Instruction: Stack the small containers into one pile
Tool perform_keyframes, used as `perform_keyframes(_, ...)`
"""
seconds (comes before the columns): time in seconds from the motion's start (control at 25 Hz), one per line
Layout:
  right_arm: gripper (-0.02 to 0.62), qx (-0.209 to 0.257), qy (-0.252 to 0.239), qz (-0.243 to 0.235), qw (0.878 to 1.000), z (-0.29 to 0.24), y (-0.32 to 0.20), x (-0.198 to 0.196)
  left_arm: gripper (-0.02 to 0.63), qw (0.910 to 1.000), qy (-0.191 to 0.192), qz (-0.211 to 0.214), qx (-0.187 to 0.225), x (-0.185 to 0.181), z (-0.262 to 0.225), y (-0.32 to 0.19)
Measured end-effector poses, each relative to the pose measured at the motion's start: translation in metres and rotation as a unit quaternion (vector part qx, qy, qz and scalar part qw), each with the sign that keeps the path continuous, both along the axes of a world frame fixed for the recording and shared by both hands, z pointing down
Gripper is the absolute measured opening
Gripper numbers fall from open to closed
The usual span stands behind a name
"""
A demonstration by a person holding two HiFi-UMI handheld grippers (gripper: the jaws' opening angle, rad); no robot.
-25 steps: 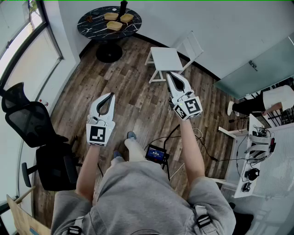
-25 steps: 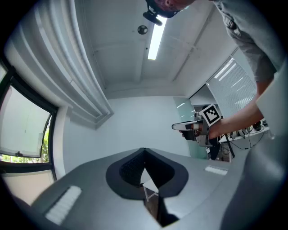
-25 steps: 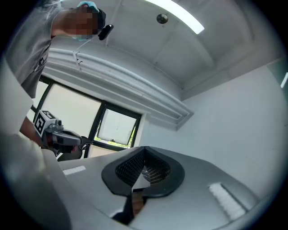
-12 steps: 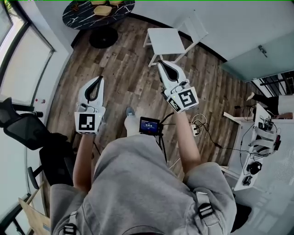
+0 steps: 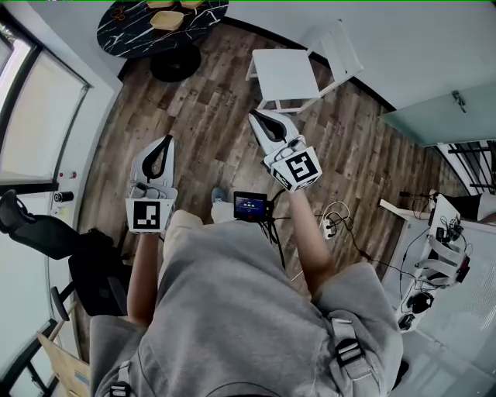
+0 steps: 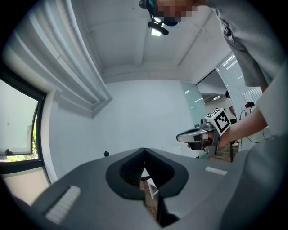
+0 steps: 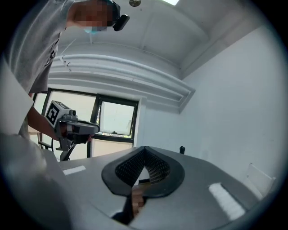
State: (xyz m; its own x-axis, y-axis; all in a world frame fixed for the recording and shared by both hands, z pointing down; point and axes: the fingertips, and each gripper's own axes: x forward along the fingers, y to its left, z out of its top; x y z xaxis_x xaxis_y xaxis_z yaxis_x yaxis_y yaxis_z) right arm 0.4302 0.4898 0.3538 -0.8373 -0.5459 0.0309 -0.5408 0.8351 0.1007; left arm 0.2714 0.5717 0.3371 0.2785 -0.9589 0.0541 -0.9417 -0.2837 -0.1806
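Observation:
Several small tan containers [image 5: 167,19] lie on a round black marble table [image 5: 128,31] at the top left of the head view, partly cut off by the frame edge. Both grippers are held in front of the person, over the wooden floor and well short of that table. My left gripper [image 5: 164,141] is shut with nothing in it; its closed tips [image 6: 144,151] point toward a bare wall. My right gripper [image 5: 255,116] is also shut and empty, with its tips [image 7: 145,148] meeting. Each gripper view shows the other gripper off to the side, the right gripper [image 6: 202,134] and the left gripper [image 7: 72,127].
A white chair [image 5: 288,74] stands just beyond the right gripper. A black office chair [image 5: 46,229] is at the left by the window. A small screen device [image 5: 249,205] with cables lies on the floor at the person's feet. A desk with equipment [image 5: 438,252] stands at the right.
The table with the containers has slid toward the top edge of the head view. Both grippers sit a little nearer the person's body and stay shut.

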Motion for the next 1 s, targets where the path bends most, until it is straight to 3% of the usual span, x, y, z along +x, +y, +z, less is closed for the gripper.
perform_keyframes(0.2,0.015,-0.022,0.014,-0.009,1.0,0.023,-0.036,-0.016,-0.003,0.9997,0.015,-0.002,-0.021,-0.014,0.018,-0.033)
perform_keyframes(0.36,0.015,-0.025,0.029,-0.02,0.999,0.04,-0.076,-0.048,-0.003,0.9996,0.027,0.0,-0.013,-0.039,0.035,-0.072)
perform_keyframes(0.48,0.037,-0.033,0.05,-0.023,0.998,0.053,-0.1,-0.073,-0.003,0.9986,0.04,0.01,-0.033,-0.058,0.053,-0.105)
perform_keyframes(0.72,0.044,-0.03,0.065,0.001,0.997,0.046,-0.177,-0.133,-0.003,0.9974,0.054,0.039,-0.029,-0.116,0.054,-0.185)
perform_keyframes(1.0,0.044,-0.016,0.085,0.02,0.996,0.028,-0.248,-0.195,-0.003,0.9966,0.04,0.071,-0.012,-0.188,0.047,-0.253)
